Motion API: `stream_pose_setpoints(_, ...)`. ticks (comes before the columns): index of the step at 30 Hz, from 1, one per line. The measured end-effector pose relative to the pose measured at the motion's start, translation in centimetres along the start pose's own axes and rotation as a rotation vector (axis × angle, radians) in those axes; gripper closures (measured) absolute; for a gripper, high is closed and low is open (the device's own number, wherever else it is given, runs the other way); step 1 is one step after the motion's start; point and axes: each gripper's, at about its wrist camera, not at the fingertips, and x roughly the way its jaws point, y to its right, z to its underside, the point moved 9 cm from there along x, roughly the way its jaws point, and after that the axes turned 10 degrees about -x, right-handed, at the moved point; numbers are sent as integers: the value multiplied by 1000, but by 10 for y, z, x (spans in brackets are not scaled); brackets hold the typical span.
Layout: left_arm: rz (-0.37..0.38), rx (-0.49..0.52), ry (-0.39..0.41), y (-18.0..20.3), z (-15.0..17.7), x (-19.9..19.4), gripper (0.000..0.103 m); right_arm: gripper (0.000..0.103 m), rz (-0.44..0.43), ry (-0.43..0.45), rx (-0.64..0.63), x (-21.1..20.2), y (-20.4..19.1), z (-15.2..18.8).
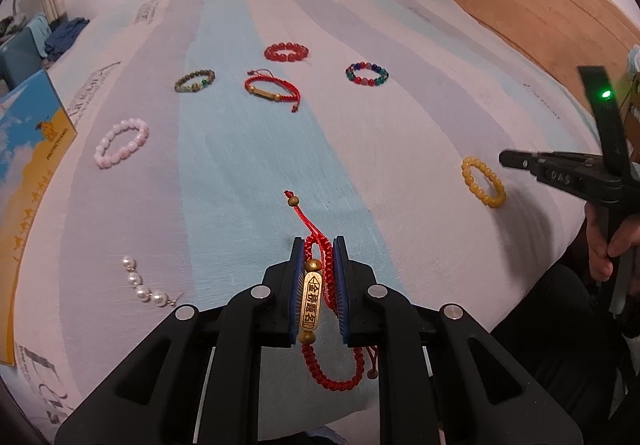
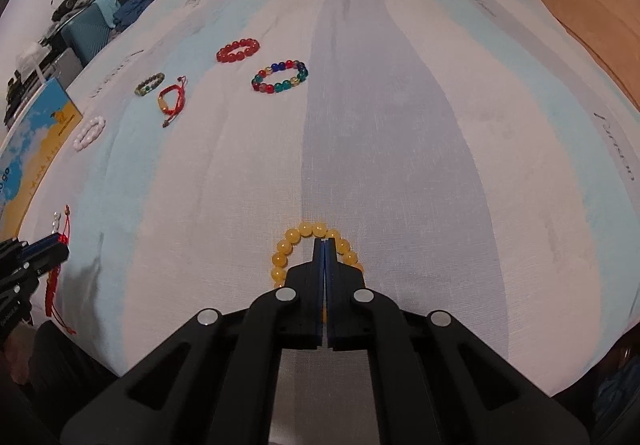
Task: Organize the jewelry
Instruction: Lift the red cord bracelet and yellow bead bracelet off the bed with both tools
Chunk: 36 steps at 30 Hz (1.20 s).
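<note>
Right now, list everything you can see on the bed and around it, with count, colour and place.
Red cord bracelet with brass bar: one, red and gold, clamped in the left tool.
Second red cord bracelet: one, red, mid-bed.
Red bead bracelet: one, far centre.
Multicolour bead bracelet: one, far right of the red one.
Green-brown bead bracelet: one, far left.
Pink bead bracelet: one, left.
Pearl strand: one, white, near left.
Yellow bead bracelet: one, under the right tool.
Blue-yellow box: one, left edge.
Striped bedspread: one, white, blue, grey.
Left tool: closed on the bracelet.
Right tool: shut.
</note>
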Motion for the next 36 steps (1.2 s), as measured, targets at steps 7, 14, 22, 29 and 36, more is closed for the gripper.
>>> stream_pose_setpoints(7,-11,3,10,-4,1,-8,90,66,13,-43,57,26,15,10)
stream_pose_setpoints(14,-10,7,10,-3,-2,-10,90,93,24,-59,15,38,8,12)
stream_pose_setpoints(22,-10,3,10,-5,-2,-10,90,94,14,8,11,11,4,0)
stream_pose_setpoints(29,-21,7,31,-4,-5,-21,90,94,19,81,-8,-22,-6,-21)
stream_pose_setpoints(36,-39,-4,46,-9,-11,-31,90,94,17,130,-14,-48,-16,-34)
